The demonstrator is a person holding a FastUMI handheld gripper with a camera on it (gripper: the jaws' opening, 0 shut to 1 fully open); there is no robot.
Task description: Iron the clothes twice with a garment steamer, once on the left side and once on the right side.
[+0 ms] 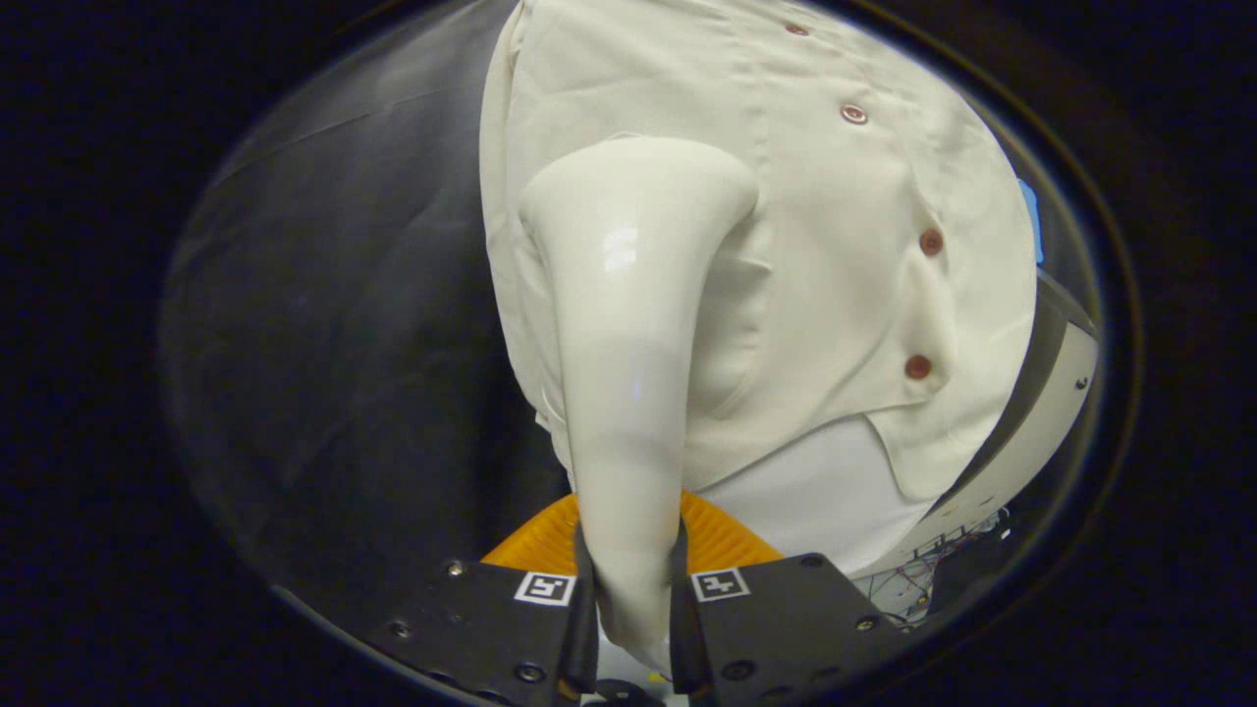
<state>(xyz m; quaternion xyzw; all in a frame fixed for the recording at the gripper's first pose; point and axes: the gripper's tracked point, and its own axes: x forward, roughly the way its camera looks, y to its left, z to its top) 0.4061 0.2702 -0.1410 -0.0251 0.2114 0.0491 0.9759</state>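
A cream garment steamer [628, 324] stands up from between my fingers, its handle clamped on both sides by them. My gripper [631, 574] is shut on that handle. The steamer's wide head lies against a cream button-up shirt [845, 295] that hangs just beyond it. The head rests on the shirt's panel left of the row of dark red buttons [930, 242]. The shirt's lower hem and a white underlayer [825, 491] show to the right of the handle.
Dark cloth wall [344, 324] hangs behind and left of the shirt. A pale board or stand [1041, 412] slants along the shirt's right side, with thin wires [943, 555] near its foot.
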